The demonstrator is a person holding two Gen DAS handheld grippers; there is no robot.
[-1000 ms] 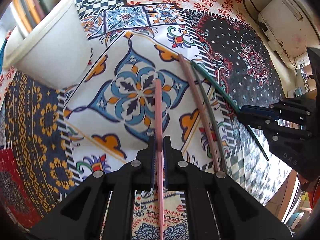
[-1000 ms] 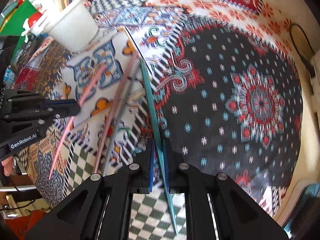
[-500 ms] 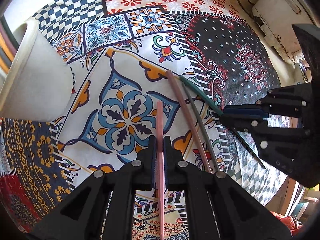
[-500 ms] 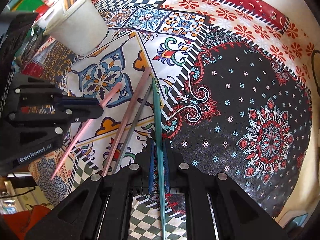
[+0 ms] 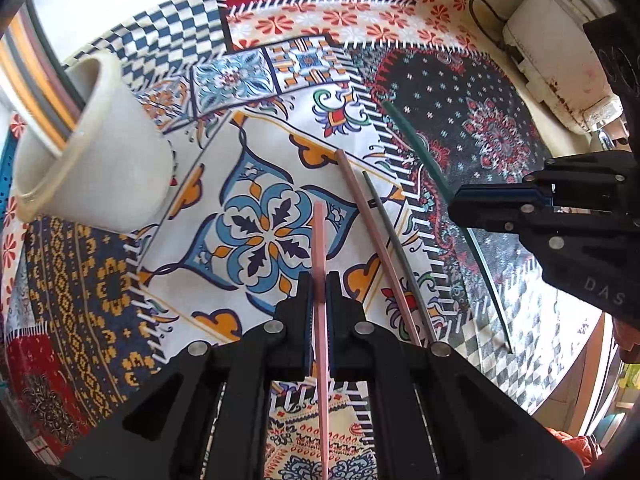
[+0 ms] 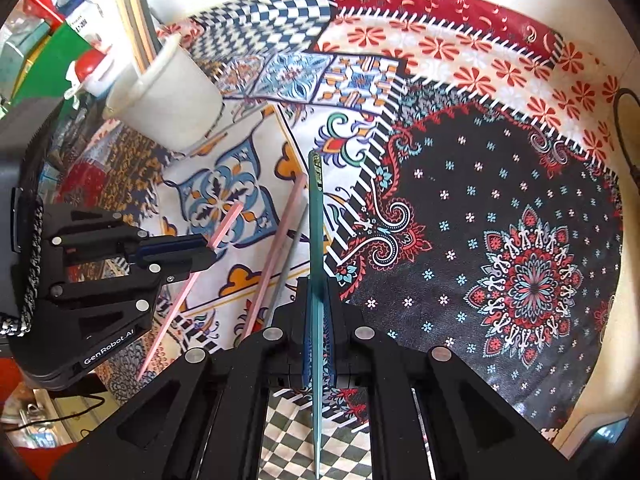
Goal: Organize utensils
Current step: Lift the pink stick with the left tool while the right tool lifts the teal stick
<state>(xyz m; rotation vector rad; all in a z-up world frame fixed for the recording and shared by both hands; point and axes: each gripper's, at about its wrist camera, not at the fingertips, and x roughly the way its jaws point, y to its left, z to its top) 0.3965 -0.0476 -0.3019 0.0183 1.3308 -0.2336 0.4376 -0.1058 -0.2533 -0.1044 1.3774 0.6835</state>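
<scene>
My left gripper [image 5: 319, 292] is shut on a light pink chopstick [image 5: 319, 240], held off the patterned tablecloth [image 5: 260, 184]; the same gripper [image 6: 208, 254] and pink chopstick [image 6: 228, 220] show at the left of the right wrist view. My right gripper [image 6: 317, 300] is shut on a teal chopstick [image 6: 316, 216], also lifted; in the left wrist view that gripper [image 5: 456, 208] and teal chopstick [image 5: 416, 144] are at the right. Between them a darker pink chopstick [image 5: 372, 232] and a grey chopstick [image 5: 396, 248] lie side by side on the cloth. A white cup [image 5: 92, 160] stands at the upper left.
A white box with a cable [image 5: 560, 52] sits at the far right corner. Behind the cup [image 6: 168, 96] are a red-capped bottle [image 6: 90, 70], a green pack [image 6: 48, 64] and upright boards [image 6: 138, 32]. The table edge runs along the lower right.
Both grippers have risen with their chopsticks; more of the cloth is in view. The right gripper with the teal chopstick has shifted sideways. The two chopsticks on the cloth stayed put.
</scene>
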